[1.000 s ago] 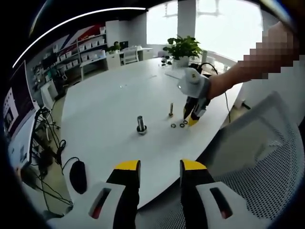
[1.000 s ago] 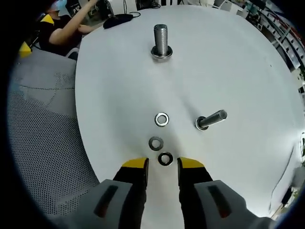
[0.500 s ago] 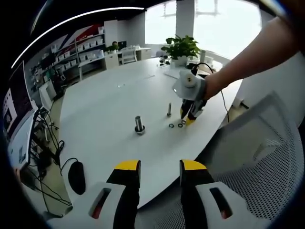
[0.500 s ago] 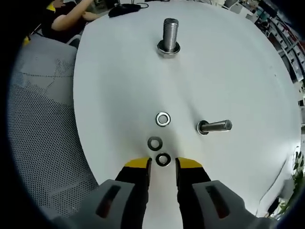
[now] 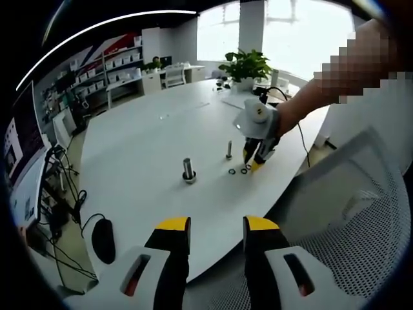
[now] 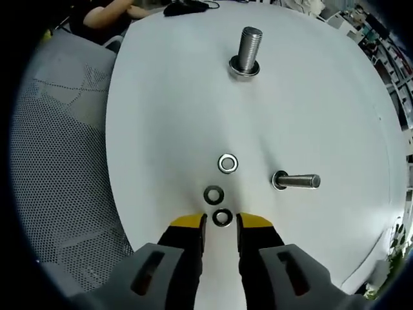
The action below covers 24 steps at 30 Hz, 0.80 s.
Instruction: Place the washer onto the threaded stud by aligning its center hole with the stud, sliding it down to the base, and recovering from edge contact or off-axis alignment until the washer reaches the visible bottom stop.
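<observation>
- The right gripper [image 6: 219, 223] sits low over the desk [image 6: 335, 116] with its jaws parted around the nearest washer [image 6: 222, 217], which lies flat between the yellow tips, apparently set up for a pinch not yet made.
- Two more washers [image 6: 213, 193] lie in a row beyond it, kept near the thin stud [image 6: 297, 181] and the thick stud [image 6: 248, 48].
- The left gripper [image 5: 218, 227] hangs back off the desk edge, jaws open and empty.
- Its view adds the person's arm [image 5: 303, 106], a plant [image 5: 247, 64] and a mouse [image 5: 105, 237].

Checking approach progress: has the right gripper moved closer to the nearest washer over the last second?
Yes. The right gripper has closed in on the nearest washer, which now sits between its tips.
</observation>
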Motion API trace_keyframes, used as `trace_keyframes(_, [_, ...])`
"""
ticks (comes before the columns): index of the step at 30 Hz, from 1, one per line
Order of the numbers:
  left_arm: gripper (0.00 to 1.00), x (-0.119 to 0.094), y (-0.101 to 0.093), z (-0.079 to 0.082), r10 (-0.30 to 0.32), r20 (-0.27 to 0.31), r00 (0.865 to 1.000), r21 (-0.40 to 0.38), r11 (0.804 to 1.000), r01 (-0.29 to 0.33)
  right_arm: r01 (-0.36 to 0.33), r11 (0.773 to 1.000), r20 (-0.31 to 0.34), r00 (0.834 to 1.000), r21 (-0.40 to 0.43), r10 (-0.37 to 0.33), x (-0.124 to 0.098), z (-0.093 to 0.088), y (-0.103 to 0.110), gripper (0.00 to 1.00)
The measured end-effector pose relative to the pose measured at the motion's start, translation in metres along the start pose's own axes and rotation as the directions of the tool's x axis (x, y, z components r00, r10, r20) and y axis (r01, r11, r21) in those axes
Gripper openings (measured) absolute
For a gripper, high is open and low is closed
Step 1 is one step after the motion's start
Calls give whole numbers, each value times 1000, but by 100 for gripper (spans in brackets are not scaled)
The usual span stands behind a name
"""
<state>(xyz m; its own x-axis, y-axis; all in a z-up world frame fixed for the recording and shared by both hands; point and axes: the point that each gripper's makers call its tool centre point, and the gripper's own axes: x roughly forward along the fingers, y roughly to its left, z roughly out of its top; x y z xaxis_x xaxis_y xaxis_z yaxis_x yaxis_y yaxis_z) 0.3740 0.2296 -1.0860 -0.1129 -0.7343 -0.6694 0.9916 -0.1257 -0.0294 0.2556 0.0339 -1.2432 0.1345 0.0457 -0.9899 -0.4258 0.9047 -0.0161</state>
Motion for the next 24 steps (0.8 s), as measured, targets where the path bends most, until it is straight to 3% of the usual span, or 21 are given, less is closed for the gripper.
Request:
trace_keyframes(1, [31, 0, 0, 0, -1, -1, 1000, 0, 1000, 1, -10, 998, -15, 1000, -55, 9, 0, -1, 1, 22])
trace_keyframes(3, [31, 0, 0, 0, -4, -4, 1000, 1, 1000, 4, -20, 996, -20, 1000, -88, 18, 0, 0, 3, 21])
trace_keyframes(18, [30, 1, -3, -2, -10, -15, 1000, 0, 1000, 10, -6, 999, -27, 1000, -35, 5, -2, 1, -2, 16])
trace_keyframes(24, [30, 1, -4, -2, -11, -19, 1000, 0, 1000, 11, 38, 999, -89, 995, -8, -39, 2, -1, -5, 15])
